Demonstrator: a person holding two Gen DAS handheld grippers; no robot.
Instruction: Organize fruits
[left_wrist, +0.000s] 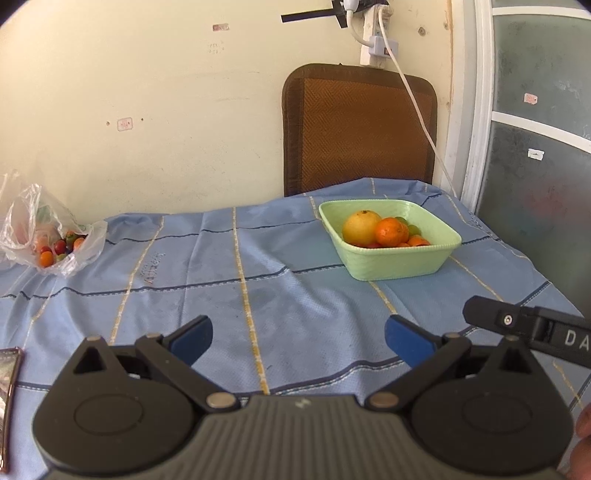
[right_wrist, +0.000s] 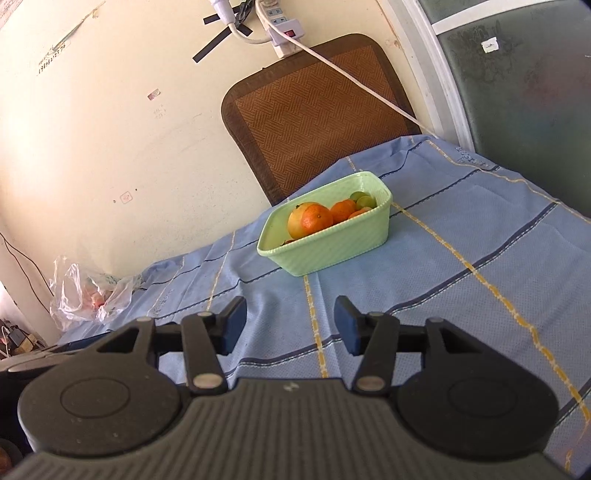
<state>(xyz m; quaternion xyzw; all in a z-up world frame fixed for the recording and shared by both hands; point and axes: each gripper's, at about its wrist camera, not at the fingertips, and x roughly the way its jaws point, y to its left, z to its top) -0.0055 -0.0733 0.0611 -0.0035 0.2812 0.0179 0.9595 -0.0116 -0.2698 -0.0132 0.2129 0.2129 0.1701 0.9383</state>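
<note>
A pale green basket (left_wrist: 397, 264) stands at the far right of the blue tablecloth; it also shows in the right wrist view (right_wrist: 332, 245). It holds a large yellow-orange fruit (left_wrist: 360, 226), oranges (left_wrist: 390, 231) and green grapes (left_wrist: 413, 229). A clear plastic bag (left_wrist: 26, 229) at the far left holds small red, orange and dark fruits (left_wrist: 59, 249); it also shows in the right wrist view (right_wrist: 86, 295). My left gripper (left_wrist: 298, 338) is open and empty above the cloth. My right gripper (right_wrist: 290, 325) is open and empty, well short of the basket.
A brown woven chair back (left_wrist: 358, 129) stands behind the table against the cream wall. A white cable (left_wrist: 413, 99) hangs across it. A glass door (left_wrist: 539, 129) is at the right. A phone-like object (left_wrist: 9, 398) lies at the left edge. Part of the right gripper (left_wrist: 532, 326) shows at the right.
</note>
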